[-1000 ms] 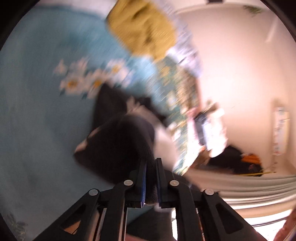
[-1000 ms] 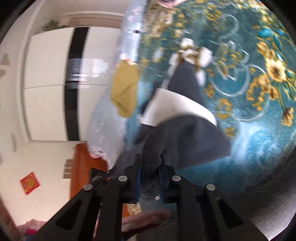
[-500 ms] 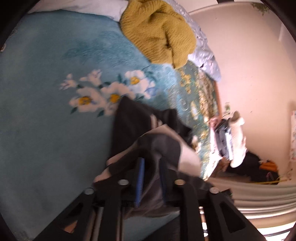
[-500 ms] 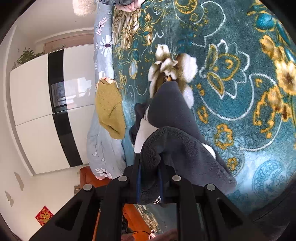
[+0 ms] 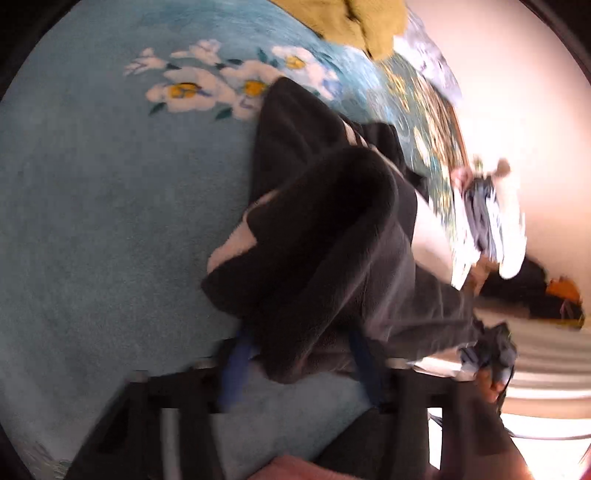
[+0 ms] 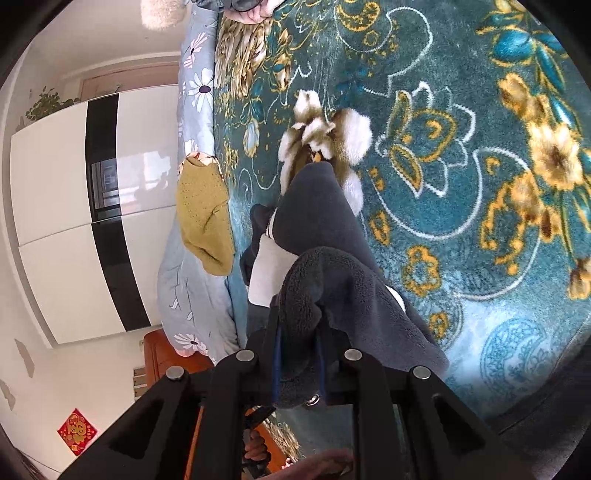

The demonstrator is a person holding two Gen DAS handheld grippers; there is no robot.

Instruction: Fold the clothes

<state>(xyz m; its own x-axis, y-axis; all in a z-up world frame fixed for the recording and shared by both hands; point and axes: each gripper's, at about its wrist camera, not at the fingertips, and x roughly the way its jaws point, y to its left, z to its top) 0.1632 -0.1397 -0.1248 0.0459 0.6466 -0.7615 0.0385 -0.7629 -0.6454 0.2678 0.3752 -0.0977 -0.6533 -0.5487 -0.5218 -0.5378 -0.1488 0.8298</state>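
A dark grey fleece garment (image 5: pixel 317 221) with white panels lies bunched on the teal floral blanket (image 5: pixel 92 206). My left gripper (image 5: pixel 301 363) sits low over the garment's near edge. Its jaws stand apart and are closing, with a fold of the fleece lying loosely between the blue pads (image 5: pixel 236 362). In the right wrist view the same garment (image 6: pixel 317 214) stretches away over the blanket (image 6: pixel 461 258). My right gripper (image 6: pixel 297 354) is shut on a thick fold of that fleece, which hides its fingertips.
A mustard knit sweater (image 6: pixel 203 221) lies beyond the garment, also seen as the yellow sweater (image 5: pixel 354 22). A grey-blue flowered duvet (image 6: pixel 192 295) runs along the bed's edge. A white wardrobe (image 6: pixel 59 221) and a wooden cabinet (image 6: pixel 162 354) stand past it. A hand (image 6: pixel 255 448) shows below.
The left gripper's jaws went from shut to apart, and it sank toward the blanket with the fleece. The right gripper rolled, then held still, its grip on the fleece unchanged.
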